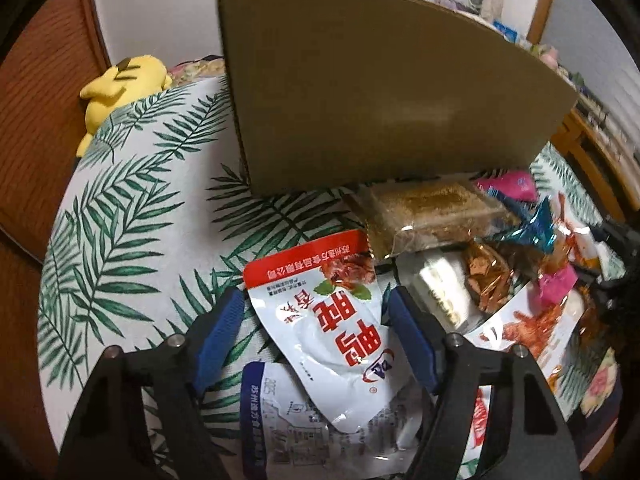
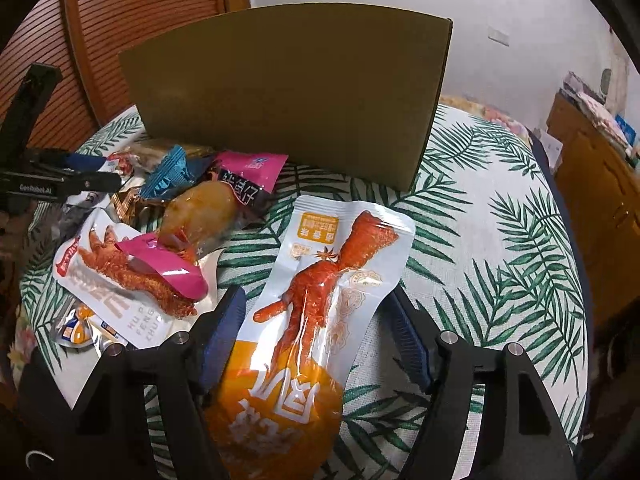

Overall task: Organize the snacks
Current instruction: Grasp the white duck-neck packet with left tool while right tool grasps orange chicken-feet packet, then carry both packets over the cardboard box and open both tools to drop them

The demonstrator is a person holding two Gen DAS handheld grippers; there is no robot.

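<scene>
A brown cardboard box (image 1: 380, 92) stands on a leaf-print cloth (image 1: 132, 208); it also shows in the right wrist view (image 2: 288, 92). My left gripper (image 1: 316, 324) is open, its blue pads either side of a white and red snack pouch (image 1: 332, 332) lying on another white pouch (image 1: 288, 432). My right gripper (image 2: 316, 324) is open, straddling an orange and white chicken-foot pouch (image 2: 316, 312). A pile of snacks (image 2: 168, 216) lies to its left: a second chicken-foot pouch (image 2: 120, 276), pink packets, a blue packet. The left gripper's fingers (image 2: 80, 182) show at the far left of the right wrist view.
A clear pack of brown cakes (image 1: 428, 212) lies by the box's near side. A yellow plush toy (image 1: 116, 88) sits at the cloth's far left. Wooden slatted doors (image 2: 132, 20) stand behind. A wooden cabinet (image 2: 596, 208) stands at right. Bare cloth (image 2: 500, 240) lies right of the right gripper.
</scene>
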